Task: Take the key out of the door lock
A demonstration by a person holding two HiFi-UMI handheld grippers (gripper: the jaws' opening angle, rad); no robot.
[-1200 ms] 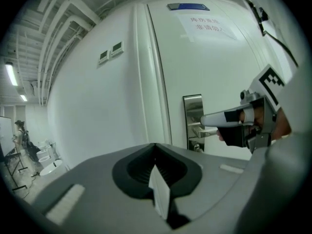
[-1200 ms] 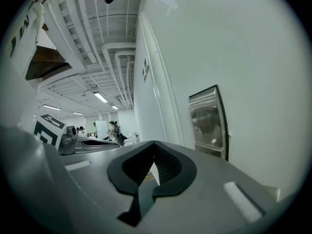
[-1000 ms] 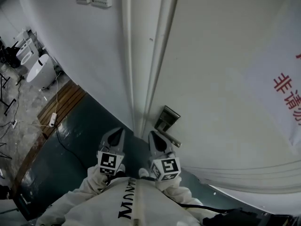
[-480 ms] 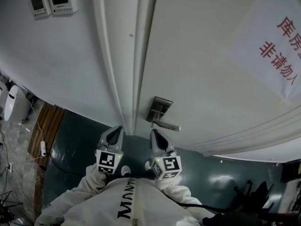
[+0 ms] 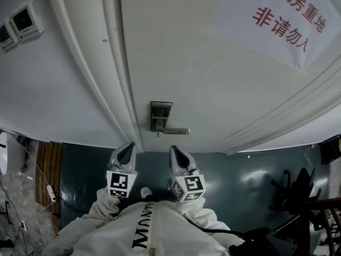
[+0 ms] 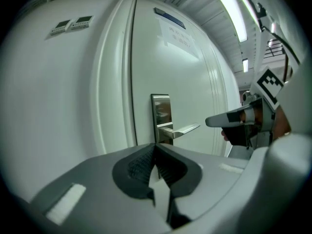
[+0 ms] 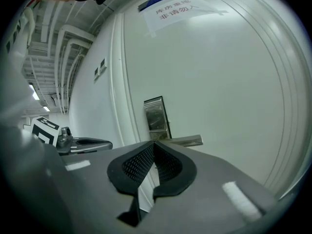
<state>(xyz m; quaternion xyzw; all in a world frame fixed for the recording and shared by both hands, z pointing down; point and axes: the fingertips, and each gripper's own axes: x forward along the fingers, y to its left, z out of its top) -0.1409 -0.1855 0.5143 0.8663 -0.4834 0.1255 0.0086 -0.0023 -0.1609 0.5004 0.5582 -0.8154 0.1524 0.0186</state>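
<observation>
On lock plate (image 5: 160, 112), key indiscernible.

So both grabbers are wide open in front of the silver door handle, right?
No, both are shut, not wide open. The left gripper view shows the left gripper with its pads together and nothing between; the right gripper view shows the same for the right gripper. They are in front of the silver door handle.

paper notice (image 5: 277, 20): red characters | wall panels (image 5: 26, 21): two, side by side | floor (image 5: 240, 175): dark green
</observation>
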